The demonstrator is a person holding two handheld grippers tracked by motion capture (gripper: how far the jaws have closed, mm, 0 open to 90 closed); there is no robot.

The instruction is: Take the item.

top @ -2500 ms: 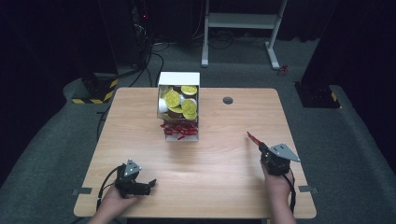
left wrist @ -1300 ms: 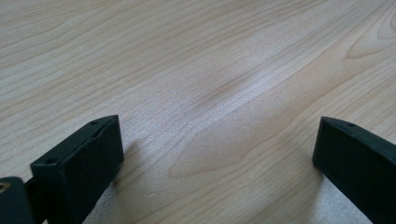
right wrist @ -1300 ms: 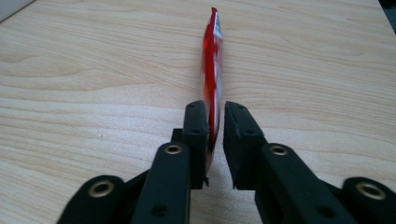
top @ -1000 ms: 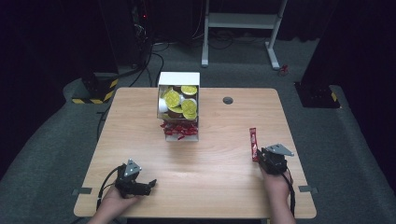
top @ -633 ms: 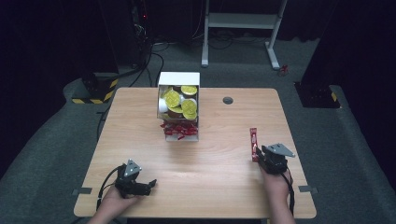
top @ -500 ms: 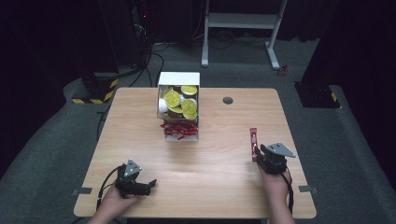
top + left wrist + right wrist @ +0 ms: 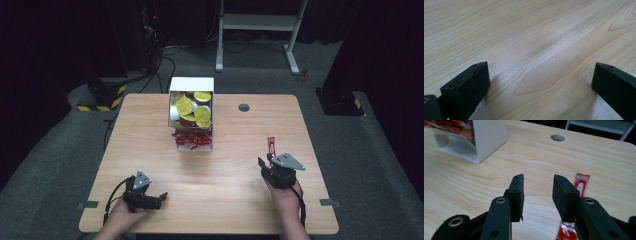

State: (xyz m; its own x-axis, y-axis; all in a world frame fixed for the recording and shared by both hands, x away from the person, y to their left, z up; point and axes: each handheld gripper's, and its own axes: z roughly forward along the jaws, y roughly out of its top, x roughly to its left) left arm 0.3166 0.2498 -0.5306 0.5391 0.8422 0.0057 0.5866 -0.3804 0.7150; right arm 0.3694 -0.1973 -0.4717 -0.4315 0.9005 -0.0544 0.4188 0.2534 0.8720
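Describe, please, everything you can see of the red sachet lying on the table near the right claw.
The red sachet is a slim, flat stick pack of glossy wrapper, red with white lettering that is partly readable. It lies flat on the wooden table, its long side running away from the person. The right claw stands open above it; one black jaw hides its middle, so both ends show around that jaw. No jaw grips it. In the high view it lies just ahead of the claw, apart from the white box.

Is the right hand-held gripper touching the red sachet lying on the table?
Cannot tell. In the right gripper view the jaws of the right hand-held gripper stand open with bare wood between, but one jaw overlaps the red sachet, hiding any gap.
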